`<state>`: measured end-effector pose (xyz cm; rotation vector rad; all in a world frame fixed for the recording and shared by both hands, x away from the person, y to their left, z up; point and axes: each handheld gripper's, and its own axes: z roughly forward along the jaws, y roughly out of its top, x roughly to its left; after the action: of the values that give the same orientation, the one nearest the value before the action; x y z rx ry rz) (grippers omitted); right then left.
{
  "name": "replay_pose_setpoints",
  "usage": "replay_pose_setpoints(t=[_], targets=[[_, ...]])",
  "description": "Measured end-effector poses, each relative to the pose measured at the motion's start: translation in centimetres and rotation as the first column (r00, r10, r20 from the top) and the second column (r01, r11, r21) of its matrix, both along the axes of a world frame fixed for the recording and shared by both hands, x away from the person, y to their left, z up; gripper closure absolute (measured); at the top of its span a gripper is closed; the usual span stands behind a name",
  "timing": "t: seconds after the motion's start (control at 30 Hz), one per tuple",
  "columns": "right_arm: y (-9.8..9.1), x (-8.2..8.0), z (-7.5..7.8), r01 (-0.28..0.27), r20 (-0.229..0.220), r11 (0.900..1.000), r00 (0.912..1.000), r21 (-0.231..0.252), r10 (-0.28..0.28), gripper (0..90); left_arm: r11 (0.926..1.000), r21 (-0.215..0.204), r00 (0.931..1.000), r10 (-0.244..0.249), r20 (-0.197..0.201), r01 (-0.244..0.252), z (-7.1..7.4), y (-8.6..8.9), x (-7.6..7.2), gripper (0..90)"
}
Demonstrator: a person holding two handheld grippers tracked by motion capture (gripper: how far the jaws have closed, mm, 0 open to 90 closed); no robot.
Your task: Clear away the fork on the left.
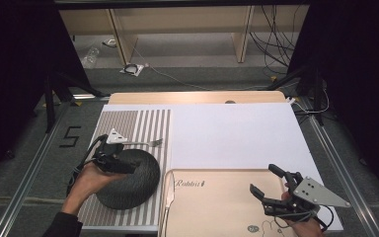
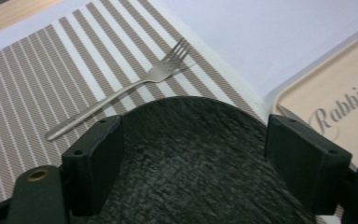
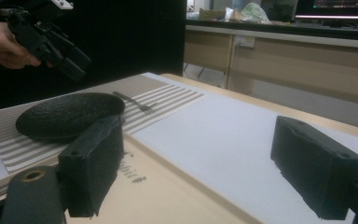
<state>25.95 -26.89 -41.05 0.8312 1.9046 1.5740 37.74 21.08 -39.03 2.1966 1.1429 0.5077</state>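
Left tongs open, jaws spread above dark plate on striped mat. Fork just beyond plate. Right tongs open, empty, over tray.

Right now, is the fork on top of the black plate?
No, the fork lies on the striped placemat beside the black plate.

I'm working in what is looking like a lab: black curtains are hanging around the table, and loose cables are trailing over the grey carpet. Aluminium rails are running along both sides, and wooden benches are standing behind
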Motion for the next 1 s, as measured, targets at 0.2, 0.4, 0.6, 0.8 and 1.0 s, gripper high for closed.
replay_pose_setpoints(t=[0.2,0.4,0.6,0.8,1.0], targets=[[0.2,0.1,-0.1,-0.006,-0.003,1.0,1.0,-0.004,0.006,18.0,0.9993,0.026,0.9996,0.027,0.0,-0.027,0.0,1.0,2.0,20.9],[0.2,0.1,-0.1,-0.006,-0.003,0.9999,1.0,-0.01,0.005,18.0,0.9978,0.061,0.9996,0.027,-0.008,-0.026,-0.2,1.3,3.6,21.2],[0.1,0.1,-0.1,-0.004,0.0,1.0,1.0,-0.005,0.004,18.0,0.9964,0.079,0.9988,0.033,-0.036,-0.03,-0.4,1.5,4.7,21.3],[0.1,0.1,-0.1,-0.002,-0.002,1.0,1.0,-0.006,0.002,18.0,0.996,0.086,0.9987,0.029,-0.041,-0.025,-0.6,1.2,5.7,21.5],[0.1,0.1,-0.1,-0.004,0.0,1.0,1.0,-0.005,0.004,18.1,0.9936,0.109,0.9977,0.034,-0.059,-0.027,-1.1,1.4,7.2,21.6]])
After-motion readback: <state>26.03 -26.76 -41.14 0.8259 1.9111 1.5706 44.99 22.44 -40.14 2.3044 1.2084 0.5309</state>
